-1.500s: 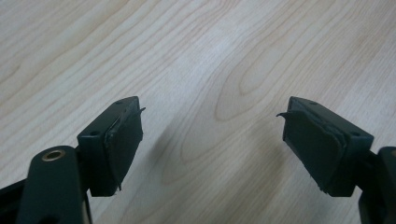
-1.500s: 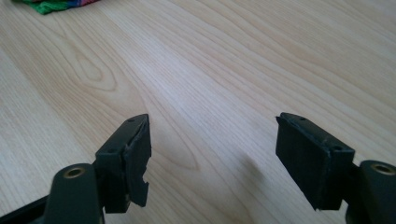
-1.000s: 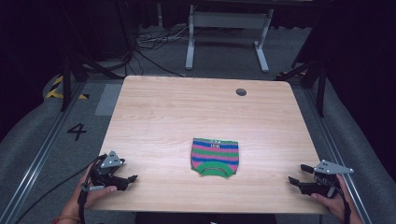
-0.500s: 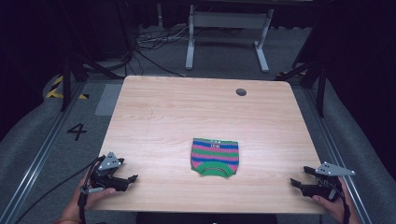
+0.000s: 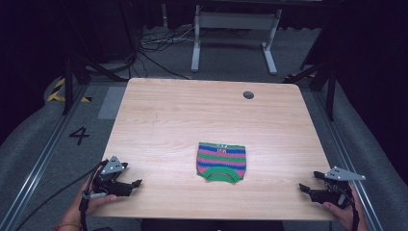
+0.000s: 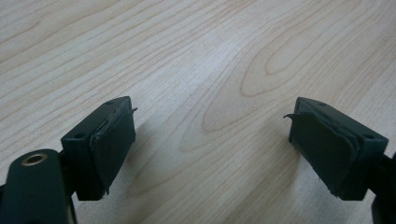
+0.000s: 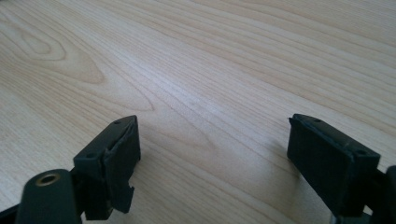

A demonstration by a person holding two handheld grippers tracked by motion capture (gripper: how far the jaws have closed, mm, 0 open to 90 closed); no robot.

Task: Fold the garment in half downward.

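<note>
A small knitted cloth (image 5: 221, 161) with green, blue and pink stripes lies flat on the wooden table (image 5: 192, 110), near the middle of its front half. My left gripper (image 5: 136, 184) rests at the table's front left corner, well left of the cloth. It is open, with bare wood between its pads (image 6: 212, 135). At the front right corner, far right of the cloth, my right gripper (image 5: 302, 187) points inward. Its jaws have just been opening and stand wide apart with nothing between them (image 7: 215, 149).
A dark round cable hole (image 5: 248, 95) sits near the table's far right corner. Beyond the far edge stand a grey metal frame (image 5: 233, 29) and loose cables on the floor. Rails run along both sides of the table.
</note>
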